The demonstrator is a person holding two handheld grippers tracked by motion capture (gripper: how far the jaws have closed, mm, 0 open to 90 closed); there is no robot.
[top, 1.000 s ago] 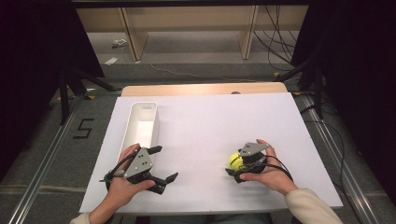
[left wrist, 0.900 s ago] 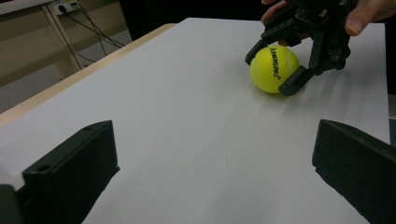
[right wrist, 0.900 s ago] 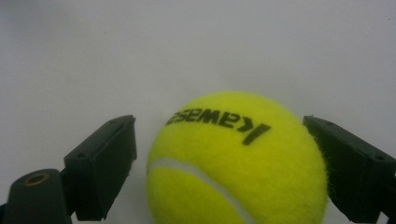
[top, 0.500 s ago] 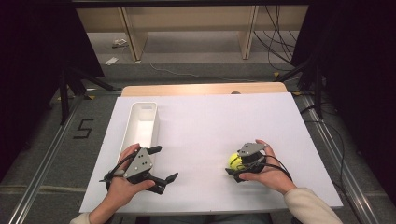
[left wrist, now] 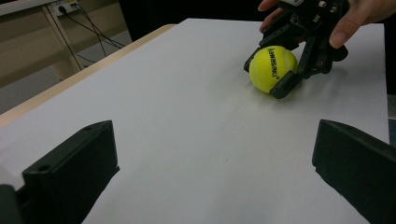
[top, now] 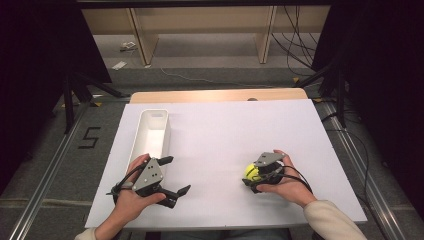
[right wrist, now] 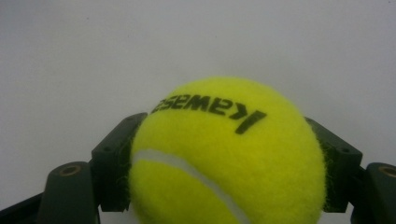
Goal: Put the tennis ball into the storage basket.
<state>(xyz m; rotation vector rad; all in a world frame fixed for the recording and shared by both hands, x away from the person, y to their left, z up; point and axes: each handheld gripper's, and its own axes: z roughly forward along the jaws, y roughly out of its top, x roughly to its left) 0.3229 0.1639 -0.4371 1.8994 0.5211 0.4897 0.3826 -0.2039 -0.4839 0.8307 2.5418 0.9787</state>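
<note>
Right gripper view: the right gripper [right wrist: 224, 186] is seen closed on the tennis ball [right wrist: 229, 154], a jaw pressed into each side. The jaws have just been closing; earlier they stood wider around the ball. The ball rests on the white table [top: 225, 135], well right of the white bin [top: 152, 132]. The left gripper [top: 175, 175] is held open and empty. The fuzzy ball could be squeezed out if lifted off-centre.

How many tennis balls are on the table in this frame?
1. The tennis ball sits on the white table near its right front, clamped in the right gripper. None seems hidden.
</note>
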